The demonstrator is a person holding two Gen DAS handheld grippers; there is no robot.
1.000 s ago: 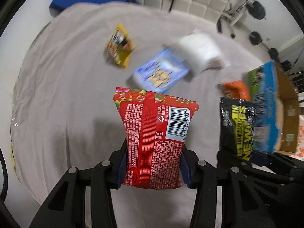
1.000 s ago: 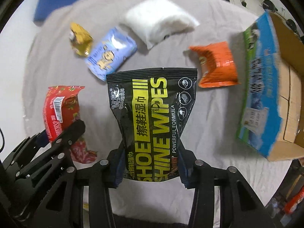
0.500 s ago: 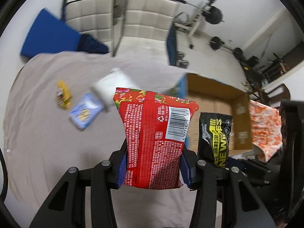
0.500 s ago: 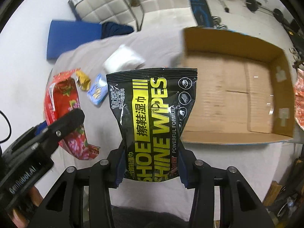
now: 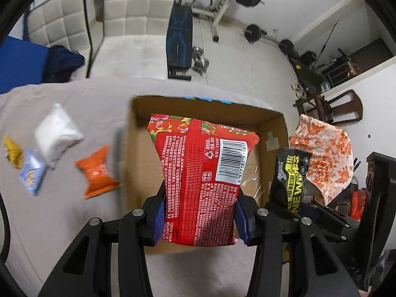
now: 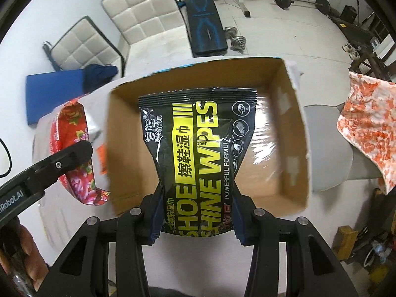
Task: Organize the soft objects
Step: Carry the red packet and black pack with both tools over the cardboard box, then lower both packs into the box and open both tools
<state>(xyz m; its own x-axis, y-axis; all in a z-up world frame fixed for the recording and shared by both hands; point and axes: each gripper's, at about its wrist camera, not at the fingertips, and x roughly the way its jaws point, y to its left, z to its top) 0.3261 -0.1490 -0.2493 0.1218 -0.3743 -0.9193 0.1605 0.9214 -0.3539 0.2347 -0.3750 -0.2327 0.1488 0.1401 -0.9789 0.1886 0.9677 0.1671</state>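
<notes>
My left gripper (image 5: 200,219) is shut on a red flowered packet (image 5: 200,173) and holds it above the open cardboard box (image 5: 138,148). My right gripper (image 6: 195,220) is shut on a black and yellow shoe shine wipes pack (image 6: 198,153), held over the same box (image 6: 277,173). Each held pack shows in the other view: the wipes pack (image 5: 289,175) at the right, the red packet (image 6: 74,143) at the left. An orange packet (image 5: 97,170), a white soft pack (image 5: 55,133), a light blue packet (image 5: 32,173) and a yellow packet (image 5: 12,151) lie on the grey cloth left of the box.
The grey cloth (image 5: 61,222) covers the table. White padded chairs (image 5: 138,7), a weight bench (image 5: 179,39) and dumbbells stand behind it. An orange patterned cloth (image 5: 326,158) hangs at the right. A blue mat (image 6: 54,94) lies at the left.
Both grippers have swung right with their packs, from over the loose packets to over the open box. The box now sits under both packs.
</notes>
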